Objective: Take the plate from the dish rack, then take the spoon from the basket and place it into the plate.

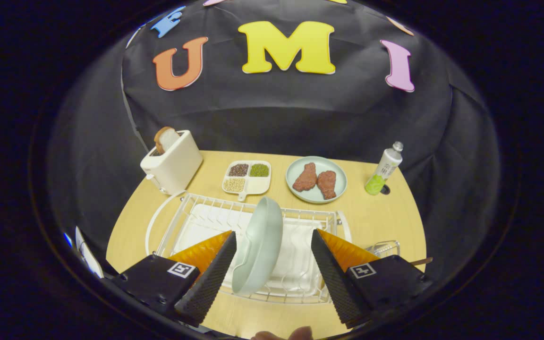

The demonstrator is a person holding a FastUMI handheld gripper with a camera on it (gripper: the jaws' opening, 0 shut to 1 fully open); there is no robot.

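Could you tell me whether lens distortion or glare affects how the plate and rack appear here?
Gripper view: fisheye bends the dish rack wires and table edge; the upright plate, between the open gripper fingers, stays sharp, soft sheen only, no harsh glare.

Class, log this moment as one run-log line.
gripper: open, straddling plate | plate: on edge in dish rack, ungrasped | spoon: not fetched | next: likely close on plate

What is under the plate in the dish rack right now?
The plate stands on edge on the dish rack wires, over a white drip tray; its lower rim hides the slot. The gripper has open jaws either side.
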